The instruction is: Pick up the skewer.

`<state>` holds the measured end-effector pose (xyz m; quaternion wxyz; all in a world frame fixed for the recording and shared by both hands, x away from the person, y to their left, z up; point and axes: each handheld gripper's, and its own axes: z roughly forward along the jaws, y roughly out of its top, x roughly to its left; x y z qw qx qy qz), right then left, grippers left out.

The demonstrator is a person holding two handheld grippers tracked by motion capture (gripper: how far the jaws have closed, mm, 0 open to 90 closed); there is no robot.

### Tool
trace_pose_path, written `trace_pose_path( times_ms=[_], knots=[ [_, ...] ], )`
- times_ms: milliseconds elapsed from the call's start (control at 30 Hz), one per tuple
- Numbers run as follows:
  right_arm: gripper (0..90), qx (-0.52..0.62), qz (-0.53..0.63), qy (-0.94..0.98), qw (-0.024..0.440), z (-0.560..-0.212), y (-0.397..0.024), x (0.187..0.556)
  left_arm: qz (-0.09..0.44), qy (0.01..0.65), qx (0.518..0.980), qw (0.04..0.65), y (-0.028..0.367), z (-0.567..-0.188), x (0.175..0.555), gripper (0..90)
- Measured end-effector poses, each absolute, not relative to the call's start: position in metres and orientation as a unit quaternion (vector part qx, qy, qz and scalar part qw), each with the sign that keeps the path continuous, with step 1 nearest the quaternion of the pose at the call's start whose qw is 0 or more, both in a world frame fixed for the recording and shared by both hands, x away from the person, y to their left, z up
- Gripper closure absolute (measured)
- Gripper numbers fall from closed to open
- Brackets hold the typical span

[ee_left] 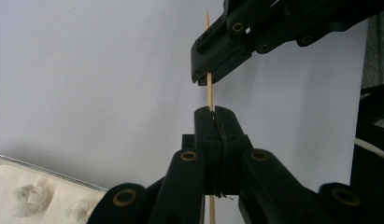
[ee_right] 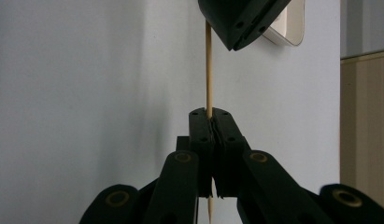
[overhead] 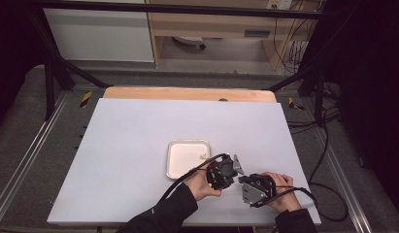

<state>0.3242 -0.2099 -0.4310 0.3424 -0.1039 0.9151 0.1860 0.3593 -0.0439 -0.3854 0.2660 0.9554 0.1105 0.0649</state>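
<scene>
Both hand-held grippers, left [ee_left: 213,112] and right [ee_right: 210,113], clench one skewer [ee_right: 209,70] beside the tray's [overhead: 171,160] edge.

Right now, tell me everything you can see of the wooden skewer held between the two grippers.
The skewer is a thin, straight stick of pale wood with a sharp tip at one end. Both grippers clamp it: the left gripper is shut on it, and the right gripper is shut on it further along, a bare stretch showing between them. It is held above the white table, near the tray. Nothing is threaded on it.
</scene>
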Motion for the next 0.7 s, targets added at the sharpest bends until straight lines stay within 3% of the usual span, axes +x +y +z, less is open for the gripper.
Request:
trace_pose_path(
  times_ms=[367,400,467,500,533,567,600,667,700],
  knots=[
    [89.3,-0.097,0.189,0.912,0.350,-0.430,-0.208,0.326,0.052,0.128,0.952,0.275,-0.035,-0.384,0.366,87.3],
    [89.3,-0.098,0.182,0.912,0.354,-0.429,-0.209,0.326,0.052,0.129,0.952,0.273,-0.034,-0.384,0.367,76.4],
    [89.3,-0.100,0.179,0.912,0.357,-0.428,-0.210,0.326,0.062,0.137,0.951,0.270,-0.030,-0.383,0.368,71.1],
    [89.3,-0.106,0.167,0.910,0.365,-0.427,-0.211,0.326,0.060,0.139,0.952,0.267,-0.028,-0.382,0.369,59.1],
    [89.3,-0.106,0.167,0.910,0.365,-0.427,-0.211,0.326,0.058,0.142,0.953,0.262,-0.026,-0.382,0.370,59.1],
    [89.2,-0.111,0.153,0.909,0.371,-0.427,-0.210,0.326,0.059,0.143,0.954,0.257,-0.025,-0.382,0.371,48.2],
    [89.2,-0.111,0.153,0.909,0.371,-0.427,-0.210,0.326,0.057,0.142,0.956,0.250,-0.023,-0.383,0.372,48.2],
    [89.2,-0.126,0.131,0.909,0.374,-0.425,-0.208,0.327,0.060,0.138,0.961,0.233,-0.021,-0.384,0.373,37.1],
    [89.2,-0.126,0.131,0.909,0.374,-0.425,-0.208,0.327,0.062,0.136,0.963,0.226,-0.020,-0.385,0.374,37.1]
  ],
)
